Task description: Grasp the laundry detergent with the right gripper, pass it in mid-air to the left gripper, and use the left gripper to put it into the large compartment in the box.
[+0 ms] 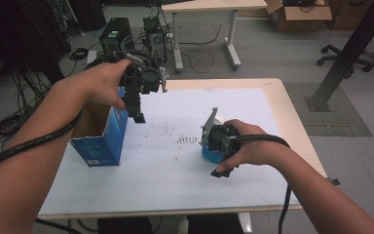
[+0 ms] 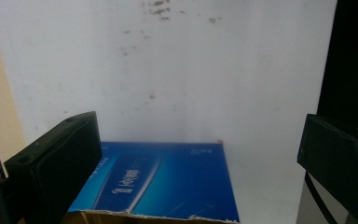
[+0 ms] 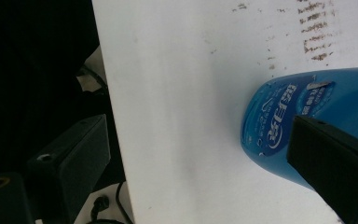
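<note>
1. The blue bottle [image 3: 307,121] lies on its side on the white sheet [image 1: 175,170] that covers the bench [image 1: 292,112], toward the person's right; in the right gripper view its rounded end points toward the sheet's edge and its long axis runs off toward the brown smudges [image 3: 314,32].
2. The right gripper [image 1: 222,171] sits right at that bottle; its jaws stand apart, one black jaw lying over the bottle's flank and the other off beyond the sheet's edge, so the bottle is not yet clamped; whether the near jaw actually touches the plastic I cannot tell.
3. In the high view the right hand [image 1: 241,144] covers most of the bottle [image 1: 209,155], leaving a blue sliver showing under the gripper's body.
4. The blue carton [image 1: 100,136] stands at the left part of the bench with its top torn open; it is well apart from the bottle, on the bottle's left.
5. The left gripper [image 1: 139,117] hangs above the carton's right wall, jaws wide apart and empty; its own view looks down on the carton's blue printed face [image 2: 168,179] between those jaws.
6. Judgement: the right gripper is the nearer one and the bottle lies to one side of its gap; a sideways shift across the bottle's long axis would bring both jaws around it.
</note>
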A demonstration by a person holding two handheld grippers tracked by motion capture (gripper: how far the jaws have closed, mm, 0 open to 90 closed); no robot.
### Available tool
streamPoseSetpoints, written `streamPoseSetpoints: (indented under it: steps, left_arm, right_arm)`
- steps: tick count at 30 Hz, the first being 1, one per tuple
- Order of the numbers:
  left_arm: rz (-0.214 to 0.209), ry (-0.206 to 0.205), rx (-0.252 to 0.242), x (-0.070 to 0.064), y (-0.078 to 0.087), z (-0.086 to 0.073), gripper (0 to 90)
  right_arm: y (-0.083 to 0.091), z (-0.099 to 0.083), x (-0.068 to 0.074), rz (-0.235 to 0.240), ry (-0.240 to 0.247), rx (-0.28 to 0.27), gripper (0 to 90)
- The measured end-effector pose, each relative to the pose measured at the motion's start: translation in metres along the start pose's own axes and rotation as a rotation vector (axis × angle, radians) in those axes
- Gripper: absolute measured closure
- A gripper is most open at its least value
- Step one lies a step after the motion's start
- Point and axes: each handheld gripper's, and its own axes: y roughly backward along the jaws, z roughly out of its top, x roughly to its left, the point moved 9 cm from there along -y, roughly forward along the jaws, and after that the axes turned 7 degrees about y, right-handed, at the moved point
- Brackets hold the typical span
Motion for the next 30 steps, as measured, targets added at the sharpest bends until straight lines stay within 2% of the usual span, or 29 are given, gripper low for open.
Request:
streamPoseSetpoints:
  steps: [9, 15, 22, 30]
  left_arm:
    - [-0.027, -0.022, -0.009, -0.034, -0.012, -0.004, 0.1]
    - [-0.047, -0.021, -0.01, -0.051, -0.023, -0.009, 0.1]
    - [-0.06, -0.012, 0.029, -0.06, -0.03, -0.017, 0.2]
    - [-0.061, -0.008, 0.03, -0.065, -0.033, -0.018, 0.1]
  right_arm:
    - [0.0, -0.004, 0.004, 0.002, 0.015, -0.007, 5.3]
    - [0.001, -0.009, 0.009, 0.003, 0.012, -0.016, 5.3]
    - [0.002, -0.013, 0.012, -0.006, 0.013, -0.022, 5.3]
    - [-0.002, -0.028, 0.017, -0.009, -0.019, -0.048, 5.3]
